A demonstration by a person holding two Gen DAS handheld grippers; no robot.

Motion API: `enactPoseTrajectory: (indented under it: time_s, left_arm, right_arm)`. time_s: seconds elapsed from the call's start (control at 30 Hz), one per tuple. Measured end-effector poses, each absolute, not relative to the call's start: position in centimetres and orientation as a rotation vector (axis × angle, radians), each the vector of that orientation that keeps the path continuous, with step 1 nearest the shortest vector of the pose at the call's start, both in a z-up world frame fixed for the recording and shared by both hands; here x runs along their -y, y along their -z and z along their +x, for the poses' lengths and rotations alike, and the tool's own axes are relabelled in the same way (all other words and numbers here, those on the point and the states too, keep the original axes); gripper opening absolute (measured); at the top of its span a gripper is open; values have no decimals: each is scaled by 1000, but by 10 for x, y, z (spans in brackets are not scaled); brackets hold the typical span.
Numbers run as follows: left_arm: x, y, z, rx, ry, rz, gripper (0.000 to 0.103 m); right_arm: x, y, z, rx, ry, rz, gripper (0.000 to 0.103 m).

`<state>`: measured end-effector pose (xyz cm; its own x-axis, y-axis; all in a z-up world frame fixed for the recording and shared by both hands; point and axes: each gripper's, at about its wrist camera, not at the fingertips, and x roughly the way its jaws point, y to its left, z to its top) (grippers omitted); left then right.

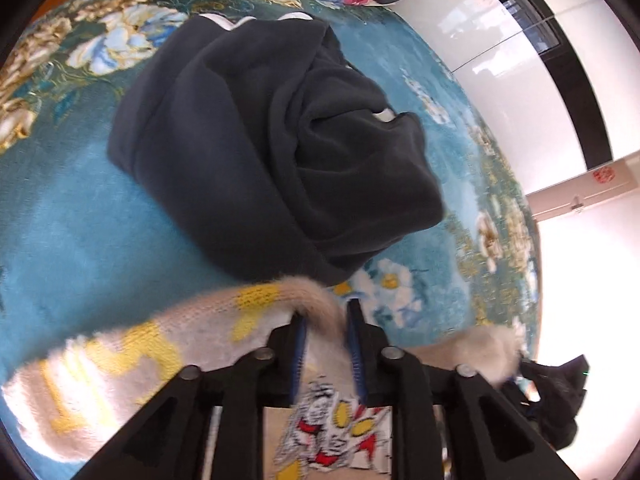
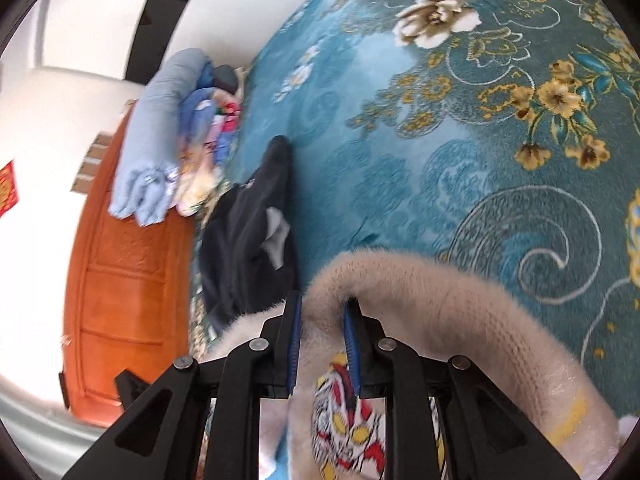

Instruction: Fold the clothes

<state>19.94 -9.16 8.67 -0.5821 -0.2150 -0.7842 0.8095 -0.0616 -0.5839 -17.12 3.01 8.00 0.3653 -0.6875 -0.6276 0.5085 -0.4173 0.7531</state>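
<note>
Gripping one cream sweater (image 1: 132,344), two hand-held grippers

A fuzzy cream knit sweater (image 1: 120,356) with yellow marks and a red-and-white cartoon figure hung bunched, partly lifted off the teal floral blanket (image 1: 80,216). A dark fleece garment (image 1: 256,160) lay crumpled on that blanket, just beyond the sweater.
</note>
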Motion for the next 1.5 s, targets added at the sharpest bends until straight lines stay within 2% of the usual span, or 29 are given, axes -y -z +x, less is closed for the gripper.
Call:
enactPoseTrajectory:
  time_s: [0.03,0.13,0.33,0.4,0.43,0.6,0.67,0.83,0.97,1.03,1.13,1.3,1.43,1.5]
  left_arm:
    - [91,-90,200,-1483,1769,637,42]
    - [88,-103,202,-1516,1866,563,51]
    - [68,-122,209,-1408,1911,637,54]
    - [55,-116,205,-1346,1892,756,54]
    - [48,-109,203,-1322,1873,818,54]
    - [15,-72,203,-1330,1761,970,54]
    - [5,-60,208,-1347,1715,982,54]
    - [-21,-34,221,-1379,1602,1014,54]
    - [-35,-31,240,-1248,1560,1094,54]
    - [-36,-28,255,-1262,1528,1087,54]
    - [-37,-21,272,-1307,1473,1087,54]
    - [-38,-6,282,-1404,1431,1107,54]
    - [-40,-2,276,-1445,1433,1125,54]
    - [-43,-1,267,-1421,1445,1171,54]
  right_arm:
    - [-25,-76,-173,163,1346,1510,20]
    - [-14,-65,-179,120,1386,1523,22]
    - [-10,-63,-183,100,1404,1511,28]
    - [-18,-71,-185,132,1410,1473,45]
    - [-24,-77,-185,155,1412,1448,48]
    - [-71,-97,-167,196,1299,1395,48]
    - [-94,-94,-151,127,1252,1401,48]
    - [-169,-64,-110,-26,1187,1493,48]
    - [-225,-35,-87,-71,1157,1589,48]
    - [-247,-20,-80,-66,1177,1615,48]
    - [-266,-4,-78,-122,1255,1647,48]
    - [-269,2,-84,-15,1240,1672,48]
    - [-261,1,-68,-72,1211,1644,51]
    - [-264,3,-73,-77,1229,1647,47]
